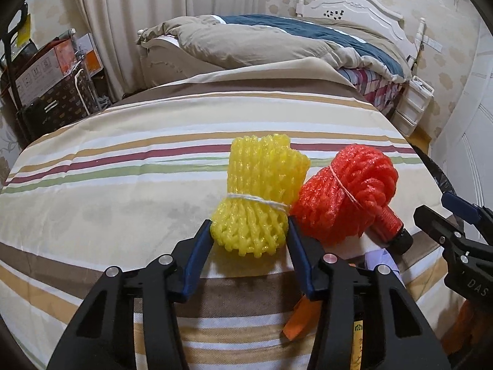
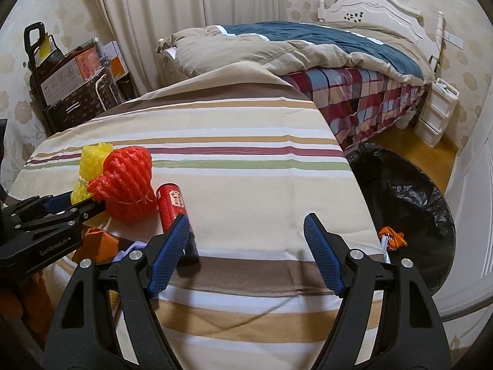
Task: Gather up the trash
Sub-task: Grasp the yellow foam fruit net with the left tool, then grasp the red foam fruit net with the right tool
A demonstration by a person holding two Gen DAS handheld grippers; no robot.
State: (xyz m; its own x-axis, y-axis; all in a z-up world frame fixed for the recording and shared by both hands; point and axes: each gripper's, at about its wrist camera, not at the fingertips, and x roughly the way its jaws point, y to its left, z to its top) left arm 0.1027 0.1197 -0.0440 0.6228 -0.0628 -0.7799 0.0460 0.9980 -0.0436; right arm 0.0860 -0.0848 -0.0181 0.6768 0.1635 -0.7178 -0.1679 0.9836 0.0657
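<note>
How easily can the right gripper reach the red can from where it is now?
Probably yes. The right gripper is open with nothing held, the red can lies just beside its left finger, and its right side is clear, though the red foam net touches its other side.

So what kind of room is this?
Most likely a bedroom: there's a bed with a white headboard and a rumpled duvet, long curtains, and small white bedside drawers.
</note>
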